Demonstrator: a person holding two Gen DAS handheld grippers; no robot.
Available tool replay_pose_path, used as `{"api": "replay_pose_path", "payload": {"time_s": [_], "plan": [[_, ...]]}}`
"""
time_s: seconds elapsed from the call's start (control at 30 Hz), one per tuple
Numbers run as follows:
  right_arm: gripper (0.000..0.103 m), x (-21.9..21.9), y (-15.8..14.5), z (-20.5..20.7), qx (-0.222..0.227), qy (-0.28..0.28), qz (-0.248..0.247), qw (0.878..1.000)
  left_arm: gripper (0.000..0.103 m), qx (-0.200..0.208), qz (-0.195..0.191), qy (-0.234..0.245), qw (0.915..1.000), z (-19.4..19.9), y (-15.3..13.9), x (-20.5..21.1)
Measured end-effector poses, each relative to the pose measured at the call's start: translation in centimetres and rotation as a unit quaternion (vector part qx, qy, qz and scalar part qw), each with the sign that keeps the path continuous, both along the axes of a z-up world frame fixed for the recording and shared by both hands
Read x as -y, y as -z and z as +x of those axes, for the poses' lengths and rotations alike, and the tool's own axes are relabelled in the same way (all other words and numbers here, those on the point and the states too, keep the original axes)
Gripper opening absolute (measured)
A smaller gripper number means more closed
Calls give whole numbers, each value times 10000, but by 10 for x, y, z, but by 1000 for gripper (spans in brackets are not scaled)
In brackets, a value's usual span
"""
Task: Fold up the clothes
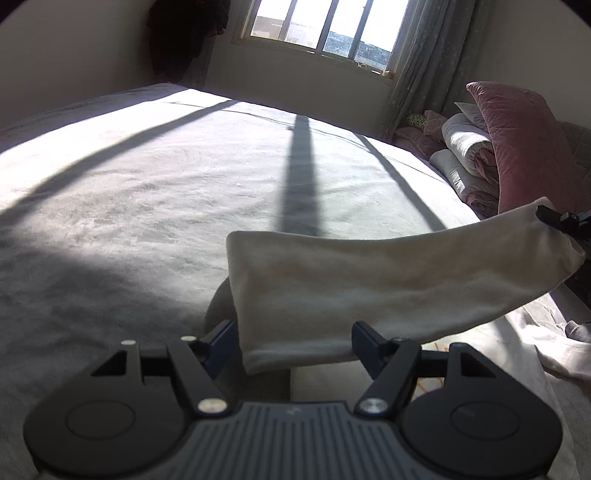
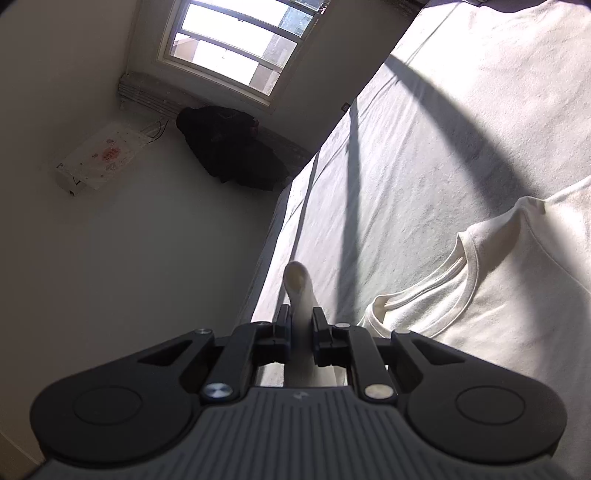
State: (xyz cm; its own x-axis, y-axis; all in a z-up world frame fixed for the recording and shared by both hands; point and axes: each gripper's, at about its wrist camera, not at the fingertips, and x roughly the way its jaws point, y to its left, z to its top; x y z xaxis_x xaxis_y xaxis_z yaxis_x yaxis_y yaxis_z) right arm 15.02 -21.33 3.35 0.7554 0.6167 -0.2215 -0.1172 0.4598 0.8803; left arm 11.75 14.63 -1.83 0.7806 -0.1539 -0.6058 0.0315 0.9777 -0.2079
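Note:
A cream T-shirt lies on the sunlit bed, its round collar facing the right wrist camera. My right gripper is shut on a fold of the shirt's cloth, which sticks up between its fingers. In the left wrist view that stretch of cloth hangs lifted above the bed, and the right gripper pinches its far right end. My left gripper is open, with the cloth's lower left corner hanging between its spread fingers.
Pink and white pillows and a rolled duvet are stacked at the bed's right end. A window with a curtain is behind the bed. A dark garment hangs near the corner. A white boxy unit sits against the wall.

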Motion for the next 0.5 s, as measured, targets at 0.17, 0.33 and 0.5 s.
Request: {"api": "replay_pose_path", "payload": {"time_s": [0.17, 0.33, 0.5], "plan": [[13, 51, 24, -6, -254, 483, -42, 9985, 71, -48, 345, 77, 9994, 10, 11, 18], [10, 82, 38, -9, -507, 796, -218, 9953, 71, 96, 1004, 482, 9937, 6, 13, 40], [16, 64, 23, -6, -384, 237, -1390, 9893, 71, 193, 846, 436, 9953, 3, 6, 34]]}}
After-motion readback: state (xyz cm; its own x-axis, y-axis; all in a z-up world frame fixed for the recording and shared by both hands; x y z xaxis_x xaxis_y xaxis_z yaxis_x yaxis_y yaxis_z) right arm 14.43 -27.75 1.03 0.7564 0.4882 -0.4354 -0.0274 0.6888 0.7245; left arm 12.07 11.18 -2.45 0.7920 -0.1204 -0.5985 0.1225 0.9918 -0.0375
